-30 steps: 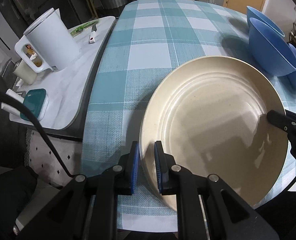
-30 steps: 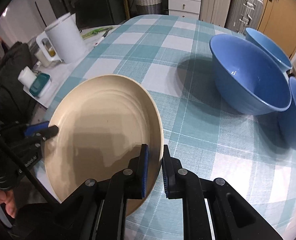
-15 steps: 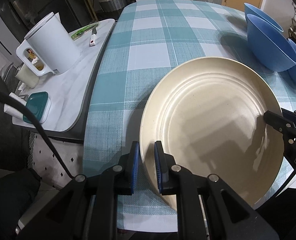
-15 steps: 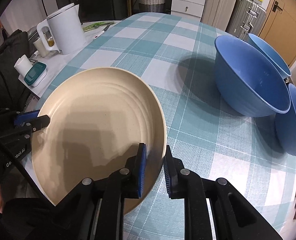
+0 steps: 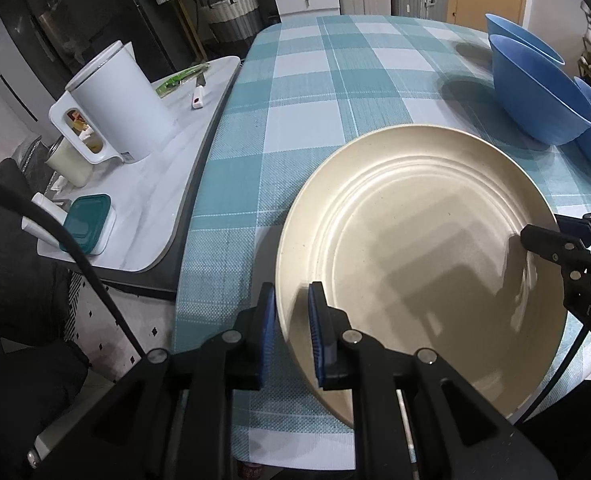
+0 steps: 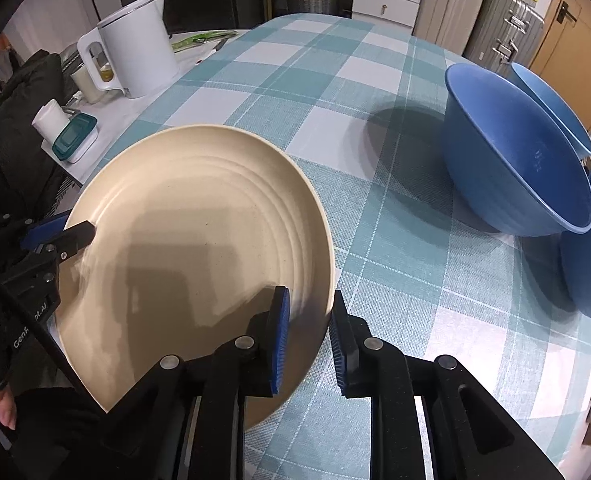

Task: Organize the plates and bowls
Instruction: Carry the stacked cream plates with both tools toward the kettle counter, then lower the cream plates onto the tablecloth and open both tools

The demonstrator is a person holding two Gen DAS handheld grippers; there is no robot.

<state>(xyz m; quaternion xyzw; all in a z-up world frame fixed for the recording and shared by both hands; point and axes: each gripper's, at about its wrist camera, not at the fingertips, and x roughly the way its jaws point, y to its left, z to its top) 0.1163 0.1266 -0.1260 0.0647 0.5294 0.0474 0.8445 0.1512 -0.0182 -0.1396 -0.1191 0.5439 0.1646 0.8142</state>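
The beige plate (image 6: pixel 199 240), centre-left, is pinched by the left gripper (image 5: pixel 289 332); the right gripper (image 6: pixel 307 332) has just been opening around its rim. Three blue bowls (image 6: pixel 511 152), at right, remain unstacked.

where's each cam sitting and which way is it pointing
Left wrist: rides the left gripper, angled down at the beige plate's left rim between its pads; its black fingers show, and the right gripper enters from the right.
Right wrist: rides the right gripper, angled down at the plate's right rim, jaws just opening; the left gripper and a hand show.
Shared: plate, blue bowls, checked tablecloth, white kettle.
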